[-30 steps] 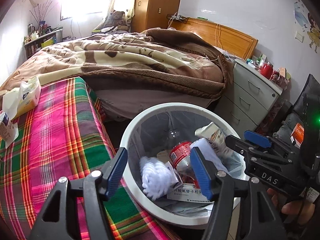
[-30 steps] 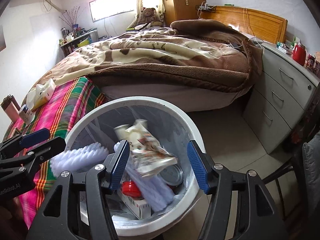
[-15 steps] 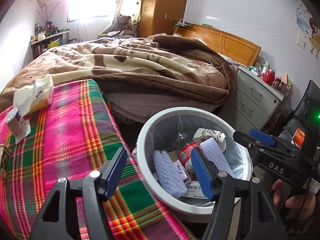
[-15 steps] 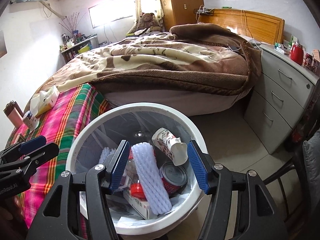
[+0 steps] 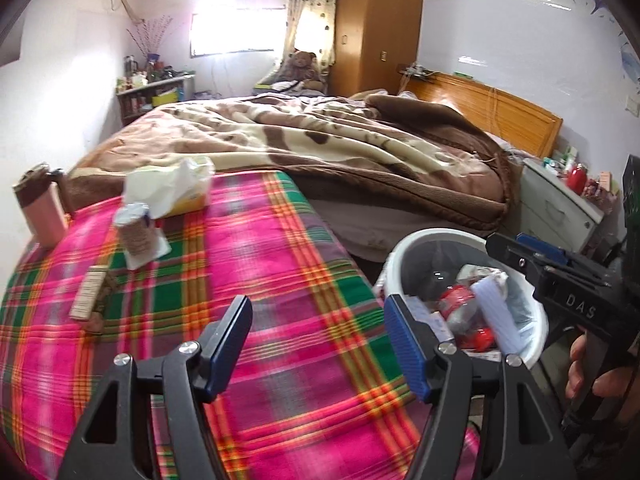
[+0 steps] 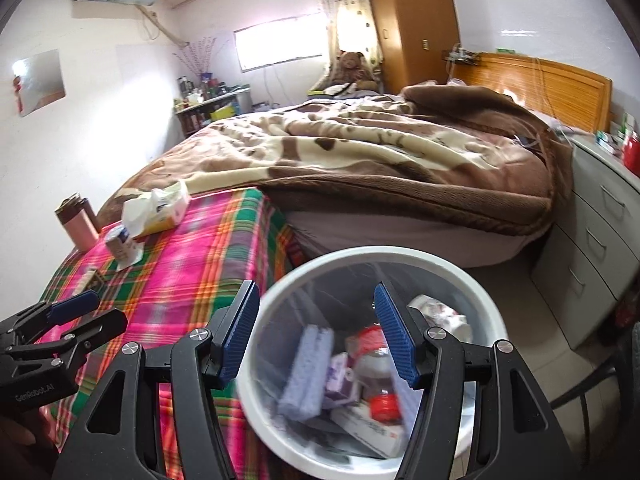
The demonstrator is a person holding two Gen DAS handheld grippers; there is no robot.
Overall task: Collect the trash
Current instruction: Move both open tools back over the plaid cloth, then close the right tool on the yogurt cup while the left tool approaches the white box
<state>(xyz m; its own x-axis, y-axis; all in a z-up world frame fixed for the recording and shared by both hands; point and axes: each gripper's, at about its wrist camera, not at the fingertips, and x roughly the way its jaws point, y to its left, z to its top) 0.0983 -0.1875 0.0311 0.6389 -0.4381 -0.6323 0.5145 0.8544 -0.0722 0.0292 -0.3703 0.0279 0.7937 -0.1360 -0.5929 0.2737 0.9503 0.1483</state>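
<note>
While blur smears the bin's (image 6: 280, 432) contents, both the left gripper (image 5: 320, 344) and right gripper (image 6: 316, 332) gape empty; bare plaid cloth (image 5: 248, 248) spreads toward eleven o'clock.

Plaid-covered table (image 5: 280, 280) with tissue pack (image 5: 176, 190), pink flask (image 5: 40, 216), small carton (image 5: 136, 232).

White walls (image 5: 60, 92) enclose a bedroom. A bright window (image 5: 236, 32) glows at upper centre, beside a wooden wardrobe (image 5: 380, 24). A bed (image 5: 320, 152) under a brown blanket fills the middle; a grey drawer unit (image 6: 592, 248) stands at right.
</note>
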